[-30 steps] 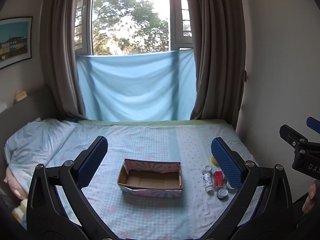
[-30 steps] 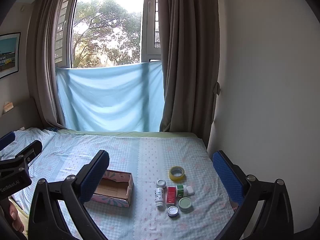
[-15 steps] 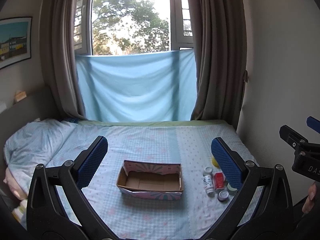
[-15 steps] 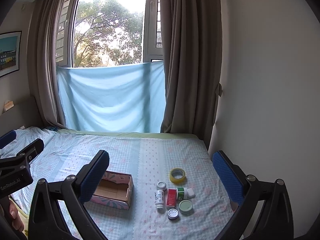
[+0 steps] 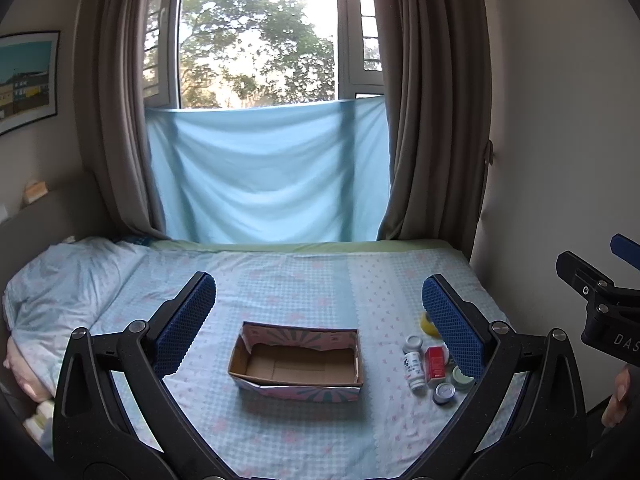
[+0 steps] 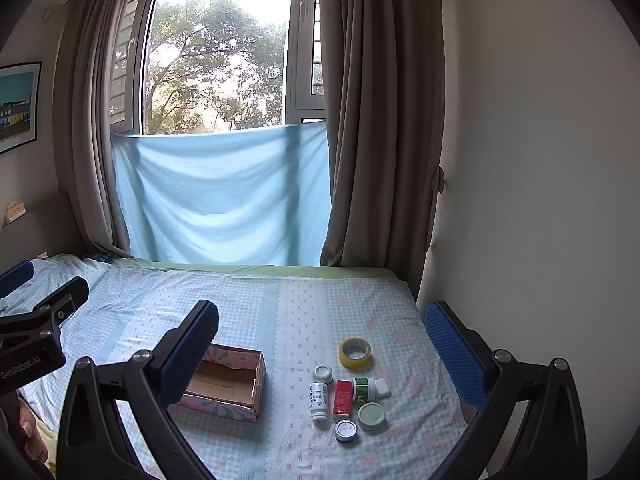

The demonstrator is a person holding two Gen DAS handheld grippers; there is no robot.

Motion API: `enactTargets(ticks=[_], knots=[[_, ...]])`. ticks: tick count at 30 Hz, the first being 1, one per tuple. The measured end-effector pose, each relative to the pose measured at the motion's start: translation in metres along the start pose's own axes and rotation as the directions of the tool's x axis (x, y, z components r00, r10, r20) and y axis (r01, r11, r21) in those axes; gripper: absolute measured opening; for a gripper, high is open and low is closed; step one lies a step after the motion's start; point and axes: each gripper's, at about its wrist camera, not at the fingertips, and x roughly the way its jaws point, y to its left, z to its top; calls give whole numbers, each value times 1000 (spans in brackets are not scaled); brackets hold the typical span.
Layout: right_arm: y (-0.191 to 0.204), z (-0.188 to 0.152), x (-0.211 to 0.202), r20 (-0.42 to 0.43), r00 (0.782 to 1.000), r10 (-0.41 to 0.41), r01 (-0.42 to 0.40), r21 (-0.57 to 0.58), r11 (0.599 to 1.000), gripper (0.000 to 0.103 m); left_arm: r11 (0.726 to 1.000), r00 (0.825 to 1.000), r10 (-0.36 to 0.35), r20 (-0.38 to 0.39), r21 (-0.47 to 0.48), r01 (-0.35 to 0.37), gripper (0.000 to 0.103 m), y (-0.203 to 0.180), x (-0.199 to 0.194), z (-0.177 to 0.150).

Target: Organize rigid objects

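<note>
An empty open cardboard box (image 5: pixel 297 362) with a pink patterned outside sits on the bed; it also shows in the right wrist view (image 6: pixel 226 384). To its right lies a cluster of small items: a white bottle (image 6: pixel 319 400), a red box (image 6: pixel 342 397), a green-labelled bottle (image 6: pixel 366 388), a yellow tape roll (image 6: pixel 355 352), a green lid (image 6: pixel 371 415) and small round tins (image 6: pixel 346 430). My left gripper (image 5: pixel 318 320) is open and empty, above the box. My right gripper (image 6: pixel 322 354) is open and empty, above the cluster.
The bed (image 5: pixel 304 280) has a light blue checked sheet and a pillow (image 5: pixel 60 280) at the left. A wall (image 6: pixel 520 200) runs along the bed's right edge. Curtains (image 6: pixel 380 120) and a blue cloth (image 5: pixel 264 176) hang at the far side.
Both grippers have drifted slightly closer to the bed; the box and items sit a little lower and larger in view. Nothing on the bed has moved.
</note>
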Motion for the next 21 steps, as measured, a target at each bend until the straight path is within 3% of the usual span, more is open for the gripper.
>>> enactTargets(ticks=[21], knots=[[0,6,6,-2,1000,-18,18,0,1000,103,1000,1000,-20,-3,-2,20,103,4,9,3]])
